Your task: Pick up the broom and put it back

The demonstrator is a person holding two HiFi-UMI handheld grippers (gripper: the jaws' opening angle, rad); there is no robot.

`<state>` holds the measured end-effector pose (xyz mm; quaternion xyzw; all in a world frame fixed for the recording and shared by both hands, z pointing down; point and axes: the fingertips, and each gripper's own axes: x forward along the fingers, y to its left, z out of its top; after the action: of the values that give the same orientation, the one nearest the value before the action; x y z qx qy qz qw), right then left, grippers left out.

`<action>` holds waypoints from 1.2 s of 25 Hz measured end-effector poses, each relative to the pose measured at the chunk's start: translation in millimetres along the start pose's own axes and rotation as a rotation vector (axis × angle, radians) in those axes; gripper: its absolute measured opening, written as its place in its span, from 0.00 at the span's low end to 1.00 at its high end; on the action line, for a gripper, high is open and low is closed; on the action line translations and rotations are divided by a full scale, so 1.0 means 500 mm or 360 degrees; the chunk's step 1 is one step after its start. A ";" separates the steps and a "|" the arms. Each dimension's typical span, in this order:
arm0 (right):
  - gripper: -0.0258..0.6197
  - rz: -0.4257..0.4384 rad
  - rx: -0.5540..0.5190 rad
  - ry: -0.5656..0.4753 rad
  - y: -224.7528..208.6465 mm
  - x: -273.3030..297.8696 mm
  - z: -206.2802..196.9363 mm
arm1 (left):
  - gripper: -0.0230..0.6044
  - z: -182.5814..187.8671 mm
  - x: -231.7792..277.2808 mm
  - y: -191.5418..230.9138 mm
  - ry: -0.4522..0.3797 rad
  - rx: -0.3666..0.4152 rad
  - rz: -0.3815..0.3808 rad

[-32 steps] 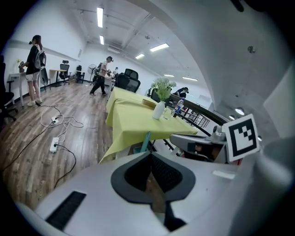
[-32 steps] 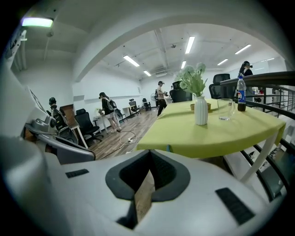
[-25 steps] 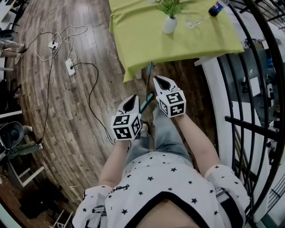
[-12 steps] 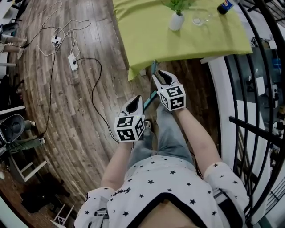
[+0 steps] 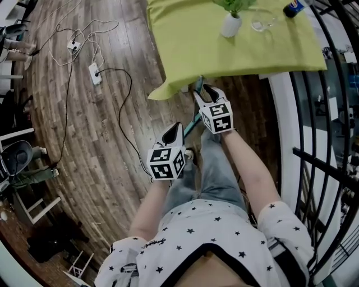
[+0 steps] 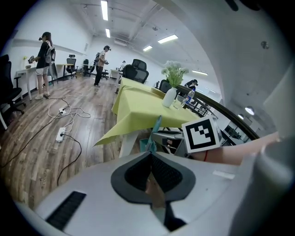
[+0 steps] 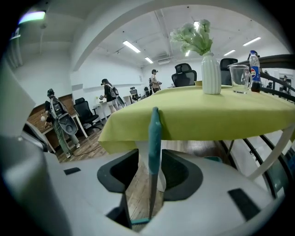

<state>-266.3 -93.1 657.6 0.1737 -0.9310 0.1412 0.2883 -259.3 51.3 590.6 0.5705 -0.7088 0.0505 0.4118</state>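
By the table point(image 5: 185, 50), the broom point(image 7: 153, 133) stood between the right gripper's point(image 5: 206, 91) jaws, which had just been opening wide. The left gripper point(image 5: 175, 130) clamped it; its release seemingly remained.

wood floor point(image 5: 95, 168) | lime-clothed table point(image 5: 224, 56) | black railing point(image 5: 325, 162) at right | ceiling strip lights point(image 6: 104, 10) lit

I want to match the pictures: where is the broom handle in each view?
Head view: broom handle at centre, just below the yellow-green tablecloth.
Left gripper view: lower centre.
Right gripper view: centre, upright.
Shared landmark: the yellow-green tablecloth.
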 end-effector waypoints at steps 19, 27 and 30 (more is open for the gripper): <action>0.16 0.0014 -0.0009 0.0046 0.006 0.014 -0.007 | 0.06 -0.008 -0.004 -0.001 0.0015 0.0000 -0.0002; 0.16 0.0001 -0.0004 0.0032 0.038 -0.028 -0.019 | 0.06 -0.019 -0.032 -0.009 0.0000 0.0006 -0.0017; 0.16 -0.0007 -0.0002 0.0030 0.053 -0.050 -0.024 | 0.06 -0.021 -0.047 -0.015 -0.0006 0.0014 -0.0029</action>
<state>-251.9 -59.0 648.4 0.1742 -0.9280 0.1417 0.2974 -247.1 72.6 579.4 0.5788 -0.7042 0.0487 0.4084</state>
